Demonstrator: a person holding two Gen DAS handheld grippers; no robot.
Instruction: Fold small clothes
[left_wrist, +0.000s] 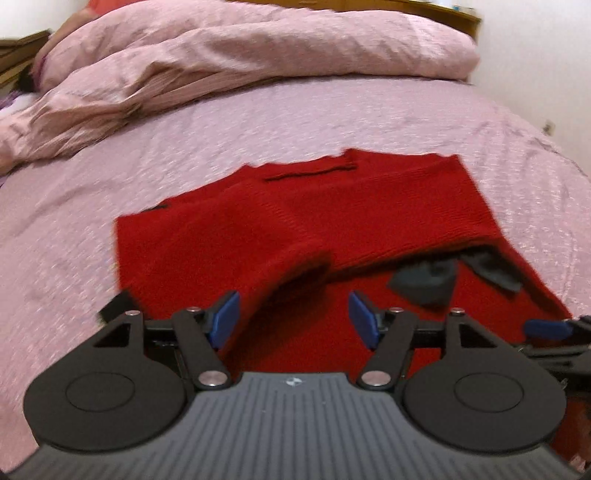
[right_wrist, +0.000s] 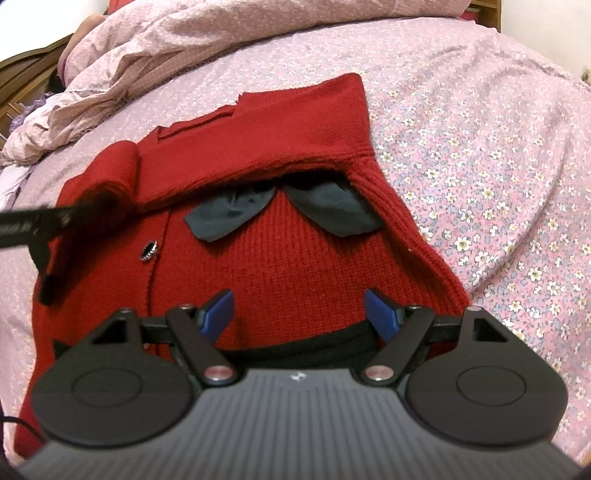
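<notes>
In the left wrist view we look down along our left gripper (left_wrist: 293, 317), whose blue pads (left_wrist: 225, 319) stand wide apart with nothing between them; only the knit lies beneath the gap. The red cardigan (left_wrist: 295, 225) fills the centre of this frame, spread on the pink floral bedsheet (left_wrist: 74, 221). Its folded-over upper layer ends in a soft edge running from the lower centre up toward the right, just ahead of the pads. Past that edge, at right centre, the dark collar (left_wrist: 424, 284) peeks out. At the far right edge a blue pad of the other gripper shows.

In the right wrist view our right gripper (right_wrist: 299, 314) also stands wide and empty, hovering over the cardigan's buttoned front. At left centre a folded sleeve (right_wrist: 114, 173) lies on the knit, with a black part of the left tool across it. Right of that sits a button (right_wrist: 148, 251). The fold edge crosses the upper centre of the frame, side to side, with the collar just below it.

We judge both grippers to be near the garment's near end, the long axis running away from us toward the bunched duvet (right_wrist: 166, 55). The left gripper seems nearer the loose fold edge, so the next fold likely starts there.
</notes>
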